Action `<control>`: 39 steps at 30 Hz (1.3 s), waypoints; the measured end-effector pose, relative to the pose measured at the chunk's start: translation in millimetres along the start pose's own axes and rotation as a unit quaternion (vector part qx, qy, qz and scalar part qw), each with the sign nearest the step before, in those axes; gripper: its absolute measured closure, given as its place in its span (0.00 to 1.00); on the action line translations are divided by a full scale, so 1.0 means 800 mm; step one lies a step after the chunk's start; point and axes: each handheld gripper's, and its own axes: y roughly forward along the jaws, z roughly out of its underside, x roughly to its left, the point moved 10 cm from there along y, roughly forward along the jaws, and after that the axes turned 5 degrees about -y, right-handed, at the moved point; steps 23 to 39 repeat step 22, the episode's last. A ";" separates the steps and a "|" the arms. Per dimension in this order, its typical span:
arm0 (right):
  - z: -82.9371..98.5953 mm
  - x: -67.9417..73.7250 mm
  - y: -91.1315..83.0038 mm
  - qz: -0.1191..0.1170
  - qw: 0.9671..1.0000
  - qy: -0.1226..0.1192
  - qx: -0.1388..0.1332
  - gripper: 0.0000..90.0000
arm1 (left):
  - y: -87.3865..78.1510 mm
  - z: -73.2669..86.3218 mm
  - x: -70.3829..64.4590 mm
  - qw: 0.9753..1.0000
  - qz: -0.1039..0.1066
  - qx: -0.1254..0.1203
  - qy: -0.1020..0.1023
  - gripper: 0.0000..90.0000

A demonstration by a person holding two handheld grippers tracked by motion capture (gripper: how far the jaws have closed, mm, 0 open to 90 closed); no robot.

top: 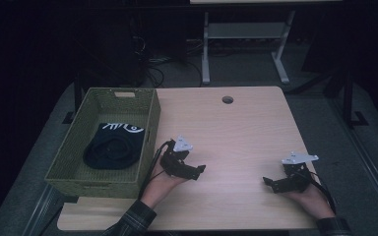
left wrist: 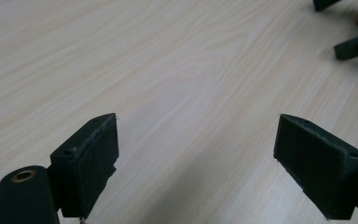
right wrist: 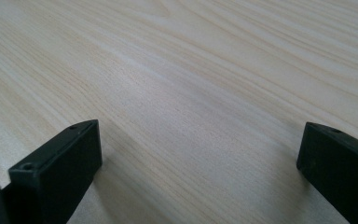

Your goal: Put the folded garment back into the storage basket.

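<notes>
A black folded garment (top: 113,146) with white print lies inside the green woven basket (top: 150,130) at the table's left. Just right of the basket my left gripper (top: 197,171) rests low on the wooden table (top: 236,132), open, with nothing between its jaws. Its own view shows the left gripper (left wrist: 198,144) with jaws wide apart over bare wood, and the other gripper's jaw tips (left wrist: 354,44) at the top right. Near the table's right front, my right gripper (top: 270,183) points left and is also open. In its own view the right gripper (right wrist: 200,154) spans only wood grain.
A round cable hole (top: 227,100) sits near the table's far edge. Beyond the table stand a white table frame (top: 243,44) and loose cables (top: 152,69) on a dark floor. The basket overhangs the table's left edge.
</notes>
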 end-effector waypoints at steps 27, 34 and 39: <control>0.000 0.001 0.000 -0.004 1.000 -0.002 0.000 0.00 | 0.039 0.053 0.014 0.997 -0.022 0.066 0.018 0.14; 0.000 0.001 0.000 -0.004 1.000 -0.002 0.000 0.00 | 0.039 0.053 0.014 0.997 -0.022 0.066 0.018 0.14; 0.000 0.001 0.000 -0.004 1.000 -0.002 0.000 0.00 | 0.039 0.053 0.014 0.997 -0.022 0.066 0.018 0.14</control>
